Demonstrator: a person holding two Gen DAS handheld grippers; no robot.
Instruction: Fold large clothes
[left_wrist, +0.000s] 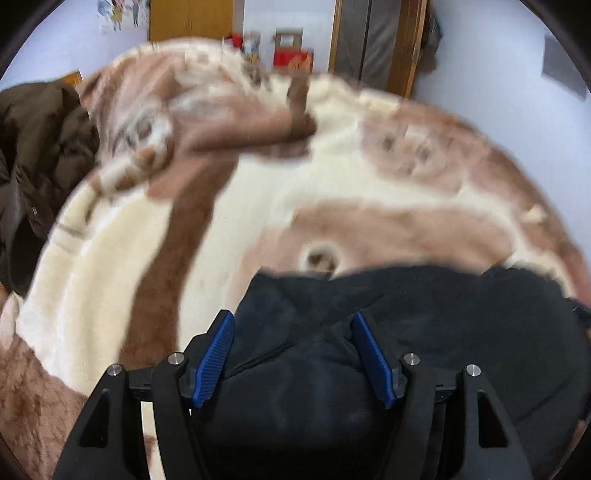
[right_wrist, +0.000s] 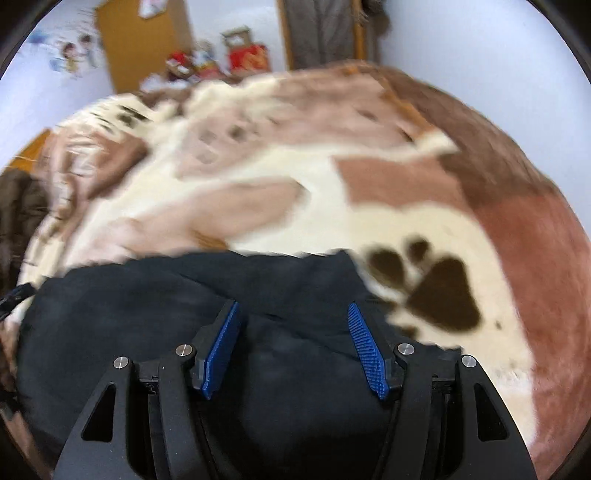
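A: The black garment (left_wrist: 424, 325) lay bunched at the near edge of the bed, on the plush brown-and-cream blanket (left_wrist: 110, 266), right under both tools. The left gripper (left_wrist: 293, 325) hung over its left part with fingers spread and nothing between the blue pads (left_wrist: 218, 354). The right gripper (right_wrist: 293, 314) was the same, fingers wide apart above the dark cloth, its pads (right_wrist: 365, 350) clear of any fold.

B: So how would that step have gone well?

A: My guess is that each tool needed to come down on a proper edge or corner, not on the puffy middle. The fabric looked thick and slippery, so a deep bite on a seam would hold better than a shallow pinch. Both sides should lift together, or the bulk would sag and twist.

B: Any containers about?

A: None on the bed. Further off a dark brown coat (left_wrist: 33, 155) was heaped at the left side, and a paw print (right_wrist: 439, 291) marked the blanket at the right. Against the far wall stood some red boxes (right_wrist: 247, 57); what they held was too blurred to tell.
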